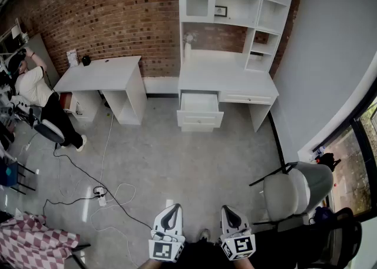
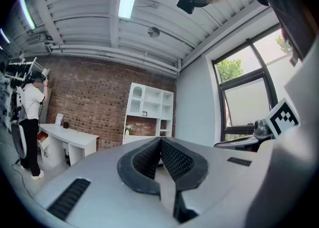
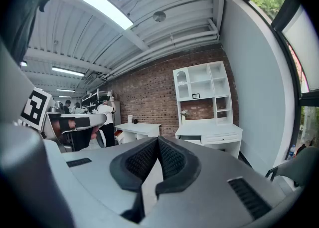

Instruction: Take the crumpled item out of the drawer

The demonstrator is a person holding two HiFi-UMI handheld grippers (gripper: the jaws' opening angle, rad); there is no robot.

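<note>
The white desk [image 1: 227, 79] with a shelf hutch stands against the brick wall across the room. Its left drawer [image 1: 200, 109] is pulled open; the inside looks pale, and no crumpled item can be made out from here. My left gripper [image 1: 169, 218] and right gripper [image 1: 230, 218] hang side by side at the bottom of the head view, far from the desk. The left gripper [image 2: 160, 139] is shut with nothing between its pads. The right gripper [image 3: 158, 139] is also shut and empty. The same desk [image 3: 209, 132] shows ahead in the right gripper view.
A second white desk [image 1: 103, 73] stands at the back left, with a person [image 1: 35, 91] beside it. Cables and a power strip [image 1: 100, 192] trail over the grey floor. A grey chair [image 1: 294, 188] is at my right, a checked cloth [image 1: 29, 241] at the bottom left.
</note>
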